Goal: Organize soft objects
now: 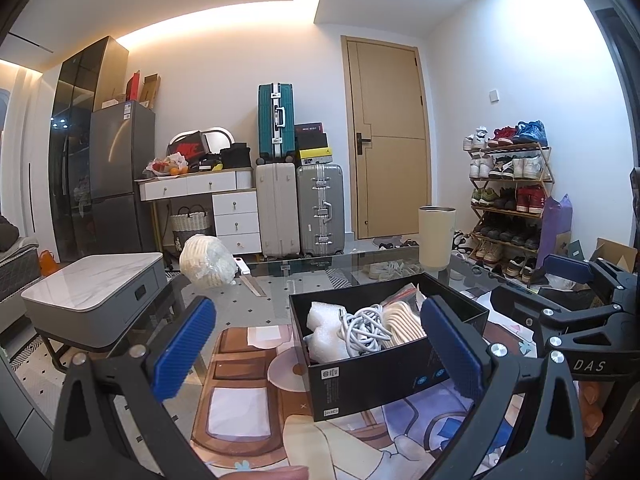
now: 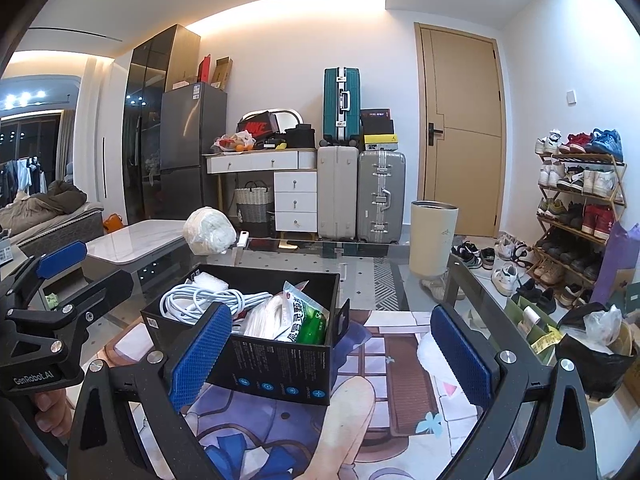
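Observation:
A black box (image 1: 372, 388) (image 2: 280, 368) stands on the glass table over a cartoon mat. It holds white foam (image 1: 326, 330), a coiled white cable (image 1: 366, 326) (image 2: 200, 300), cream padding (image 1: 402, 318) and a snack packet with a green pouch (image 2: 304, 316). A plastic-wrapped white bundle (image 1: 208, 258) (image 2: 210, 230) lies at the table's far edge. A small white soft piece (image 2: 426, 354) lies on the mat right of the box. My left gripper (image 1: 320, 344) is open and empty before the box. My right gripper (image 2: 332, 352) is open and empty, right of the box.
A cream cylindrical bin (image 1: 436, 236) (image 2: 432, 240) stands beyond the table. A black bag with rubbish (image 2: 596, 344) sits at the right. A low marble-topped table (image 1: 96, 296) is to the left. Suitcases (image 1: 300, 212) and a shoe rack (image 2: 580, 208) line the far wall.

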### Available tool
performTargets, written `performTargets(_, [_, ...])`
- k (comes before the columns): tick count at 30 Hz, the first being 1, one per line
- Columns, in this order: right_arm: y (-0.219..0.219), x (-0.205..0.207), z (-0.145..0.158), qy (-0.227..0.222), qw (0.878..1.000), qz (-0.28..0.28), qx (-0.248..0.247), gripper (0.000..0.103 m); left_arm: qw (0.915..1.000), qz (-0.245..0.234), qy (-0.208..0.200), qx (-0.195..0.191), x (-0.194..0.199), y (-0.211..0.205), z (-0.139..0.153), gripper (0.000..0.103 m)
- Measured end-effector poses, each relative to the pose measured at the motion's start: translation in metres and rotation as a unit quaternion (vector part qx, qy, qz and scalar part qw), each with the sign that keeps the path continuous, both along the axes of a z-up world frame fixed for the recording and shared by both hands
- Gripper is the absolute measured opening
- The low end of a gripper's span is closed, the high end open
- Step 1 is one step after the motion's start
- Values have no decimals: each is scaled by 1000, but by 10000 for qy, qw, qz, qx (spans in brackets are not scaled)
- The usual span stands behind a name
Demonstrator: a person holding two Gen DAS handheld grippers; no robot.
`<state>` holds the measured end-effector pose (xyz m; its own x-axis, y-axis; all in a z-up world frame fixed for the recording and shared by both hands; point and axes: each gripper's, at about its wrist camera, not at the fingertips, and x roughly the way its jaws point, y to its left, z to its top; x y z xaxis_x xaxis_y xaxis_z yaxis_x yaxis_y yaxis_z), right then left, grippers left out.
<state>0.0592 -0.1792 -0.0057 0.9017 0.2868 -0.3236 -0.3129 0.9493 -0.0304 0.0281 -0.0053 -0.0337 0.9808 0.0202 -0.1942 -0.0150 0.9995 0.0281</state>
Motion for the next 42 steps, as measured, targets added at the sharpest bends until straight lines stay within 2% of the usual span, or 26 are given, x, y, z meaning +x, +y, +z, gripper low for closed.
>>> performTargets(20, [-2, -1, 0, -5, 10000, 9, -14, 101, 10000, -7, -8, 25, -2, 0, 0, 103])
performTargets(28, [-1, -1, 0, -6, 10000, 11, -12, 101, 9999, 66, 3, 138, -2, -1, -2, 103])
performTargets(36, [-1, -1, 0, -7, 10000, 11, -15, 101, 9997, -64, -31, 248, -6, -4, -1, 103])
performTargets(42, [-2, -2, 1, -3, 10000, 8, -10, 101, 9998, 154, 85, 125, 0, 5, -1, 103])
